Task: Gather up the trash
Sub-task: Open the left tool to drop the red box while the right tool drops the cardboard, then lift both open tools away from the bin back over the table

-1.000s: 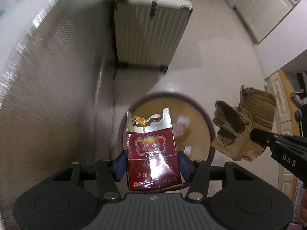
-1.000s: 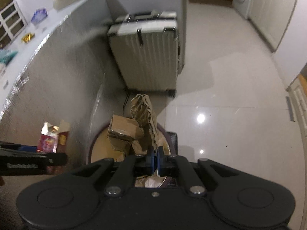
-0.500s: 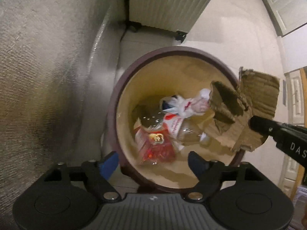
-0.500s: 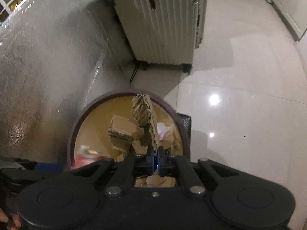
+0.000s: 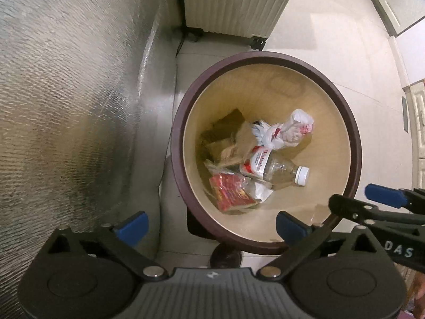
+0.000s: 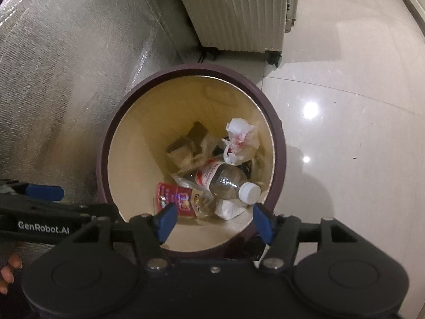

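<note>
Left wrist view: the left gripper (image 5: 211, 223) hangs over the near rim of the bin (image 5: 356, 143), jaws opening, blue pads spread wide with nothing between them. Down in the bin, the red pack (image 5: 229, 191) lies at lower left of the pile, the bottle (image 5: 276, 168) just right of it with its white cap toward the right, the cardboard (image 5: 225, 143) above, and a crumpled white bag (image 5: 289, 130) at upper right. The right gripper (image 5: 356, 202) pokes in from the right edge, at the bin's rim. A ribbed suitcase (image 5: 233, 2) stands at the top, silver foil (image 5: 66, 93) fills the left.

Right wrist view: the right gripper (image 6: 213, 222) sits at the bottom centre over the bin (image 6: 279, 143), jaws opening and empty, pads parted. Between them, far below, the pack (image 6: 172, 198) and bottle (image 6: 223, 179) show; cardboard (image 6: 186, 148) lies higher, the bag (image 6: 240, 141) at upper right. The left gripper (image 6: 45, 192) reaches in from the left edge; fingertips (image 6: 8, 271) show beneath it. The suitcase (image 6: 239, 10) is at the top.
</note>
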